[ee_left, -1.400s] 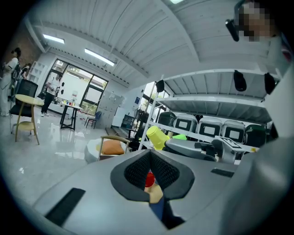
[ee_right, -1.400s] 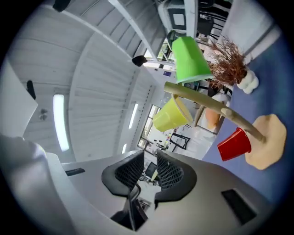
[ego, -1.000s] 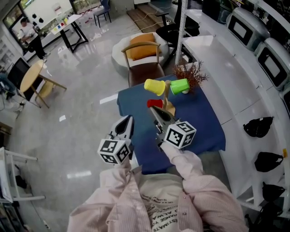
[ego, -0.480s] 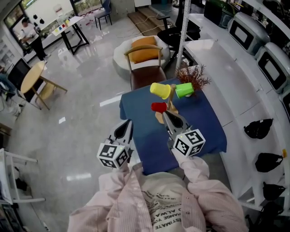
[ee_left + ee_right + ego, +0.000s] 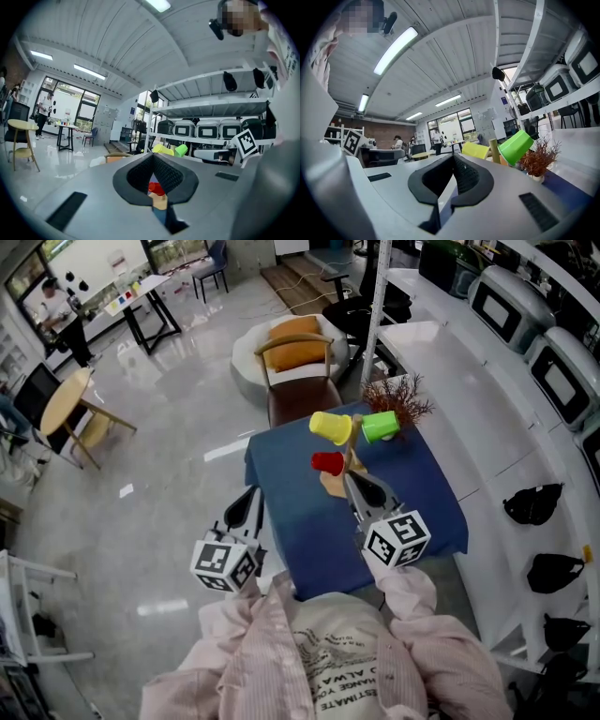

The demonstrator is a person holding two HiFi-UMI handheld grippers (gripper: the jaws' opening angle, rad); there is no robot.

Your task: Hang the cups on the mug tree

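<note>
The wooden mug tree [image 5: 350, 454] stands on the blue-covered table [image 5: 427, 493]. It carries a yellow cup [image 5: 330, 427], a green cup [image 5: 380, 426] and, lower down, a red cup [image 5: 328, 463]. My right gripper [image 5: 355, 483] is shut and empty, with its tips just in front of the tree's base. My left gripper [image 5: 247, 502] is shut and empty too, hanging by the table's left edge. In the left gripper view the red cup [image 5: 155, 189] shows through the notch of the shut left gripper [image 5: 153, 157]. The right gripper view has the yellow cup [image 5: 475, 150] and green cup [image 5: 515, 146] beyond the right gripper [image 5: 453, 157].
A small pot of dried reddish twigs [image 5: 398, 397] stands behind the tree. A wooden chair with an orange cushion [image 5: 302, 357] is at the table's far side. A white counter with microwaves [image 5: 525, 324] runs along the right, and black bags [image 5: 534, 502] lie on the floor.
Both grippers have drawn back from the tree toward me. The left one has gone left, off the table's edge. The right one has rolled. The three cups hang as before.
</note>
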